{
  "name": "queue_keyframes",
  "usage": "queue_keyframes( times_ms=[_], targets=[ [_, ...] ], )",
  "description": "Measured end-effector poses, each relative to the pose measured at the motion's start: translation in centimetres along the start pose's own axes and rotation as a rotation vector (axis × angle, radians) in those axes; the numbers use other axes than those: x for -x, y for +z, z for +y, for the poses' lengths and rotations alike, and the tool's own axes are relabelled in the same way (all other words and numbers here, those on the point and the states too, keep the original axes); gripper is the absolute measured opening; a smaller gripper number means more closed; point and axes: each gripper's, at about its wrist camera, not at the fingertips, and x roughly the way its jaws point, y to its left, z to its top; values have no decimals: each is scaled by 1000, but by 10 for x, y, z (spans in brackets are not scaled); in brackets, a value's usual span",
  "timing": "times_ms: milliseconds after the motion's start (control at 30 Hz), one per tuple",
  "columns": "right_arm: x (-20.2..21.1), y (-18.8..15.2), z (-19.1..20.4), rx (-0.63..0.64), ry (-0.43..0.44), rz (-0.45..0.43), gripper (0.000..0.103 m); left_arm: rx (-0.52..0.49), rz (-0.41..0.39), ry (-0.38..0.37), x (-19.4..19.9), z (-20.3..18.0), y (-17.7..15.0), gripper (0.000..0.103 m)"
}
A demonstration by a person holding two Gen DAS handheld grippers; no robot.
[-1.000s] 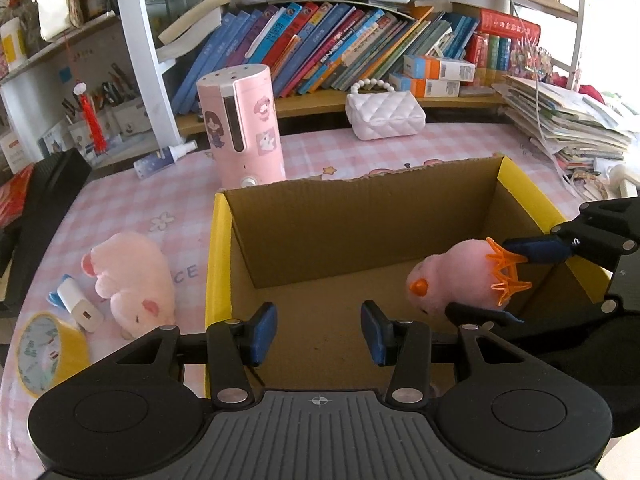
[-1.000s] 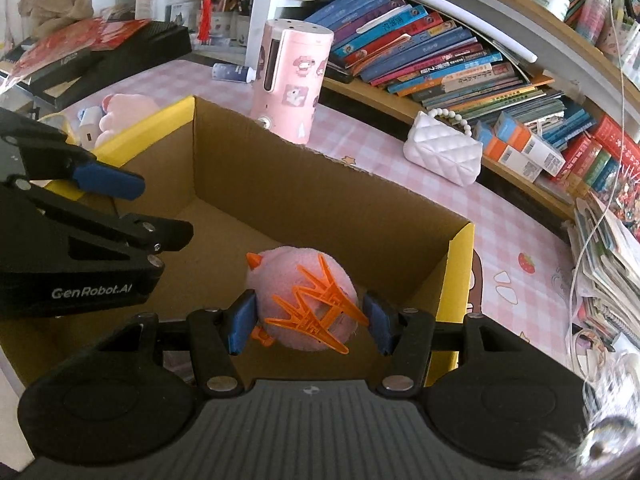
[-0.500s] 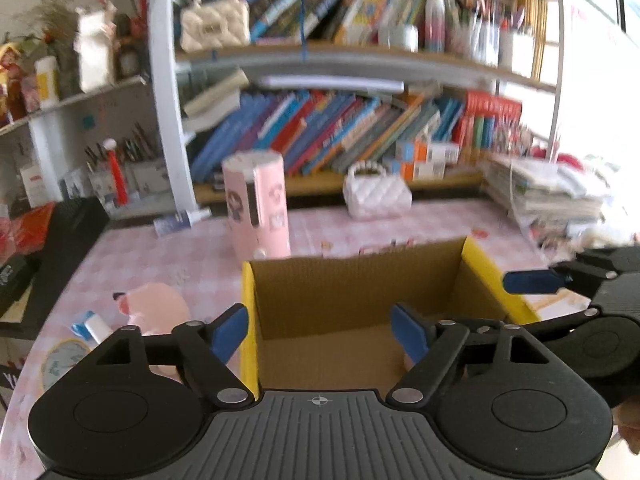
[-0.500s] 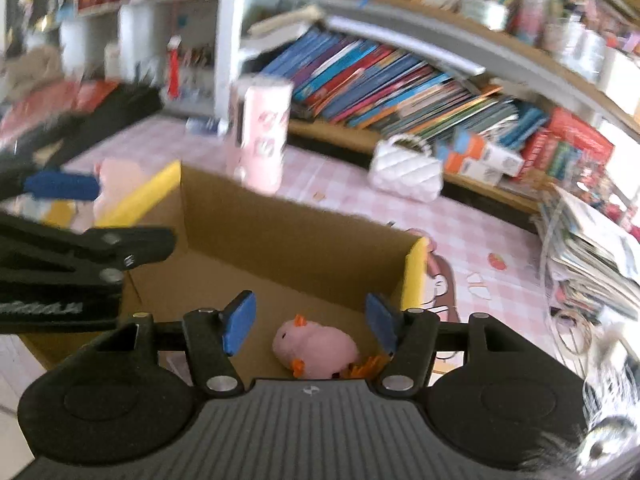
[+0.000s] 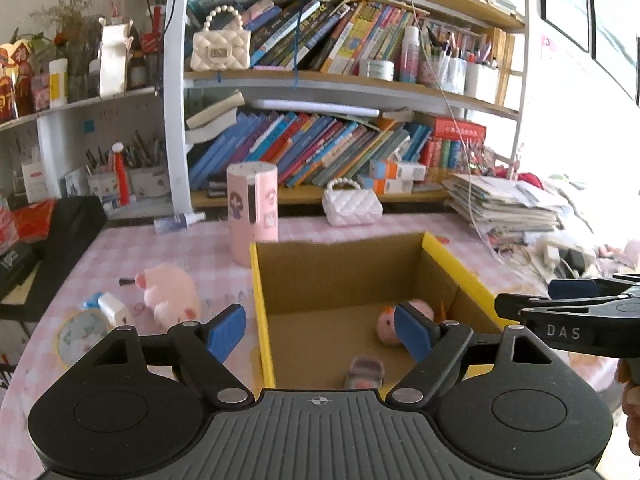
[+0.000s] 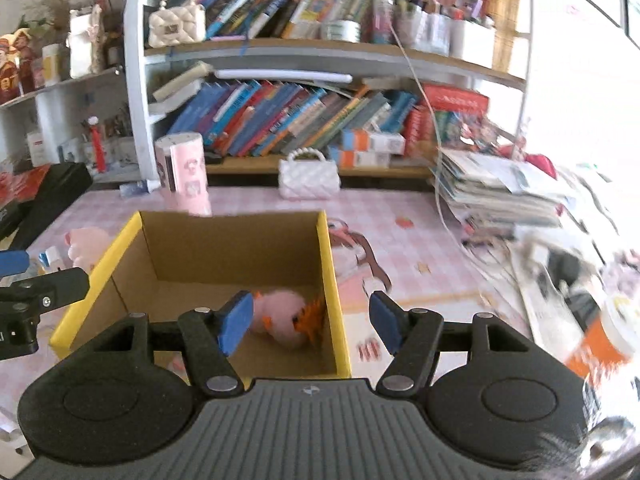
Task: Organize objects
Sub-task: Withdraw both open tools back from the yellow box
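Observation:
An open cardboard box with yellow rims stands on the pink checked table. On its floor lies a small pink plush with orange spikes, half hidden by a finger in the left wrist view. A small grey-pink item lies near the box's front. My left gripper hangs open above the box's near left wall, holding nothing. My right gripper is open over the near right wall, apart from the plush below. Each gripper shows in the other's view. A pink plush pig lies left of the box.
Behind the box stand a pink cylinder, a white quilted purse and a spray bottle. A tape roll and a small white-blue item lie left. A paper stack crowds the right; bookshelves line the back.
The right gripper let go of the spiked pink plush, which now lies on the box floor. Both grippers rose and drew back out of the box. The left jaws opened wider.

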Motion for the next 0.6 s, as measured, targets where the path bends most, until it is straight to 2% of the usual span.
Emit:
queue_keyframes(
  times_ms=[233,433,600],
  targets=[
    [22,-38,31,-38,-47,76,62,-3,67,6,20,24,-36,84],
    [39,-76,68,-50,-101,130,62,-15,144,70,43,48,-75,84],
    [54,-104,103,-25,-85,168,62,-15,191,102,63,70,-97,84]
  ],
)
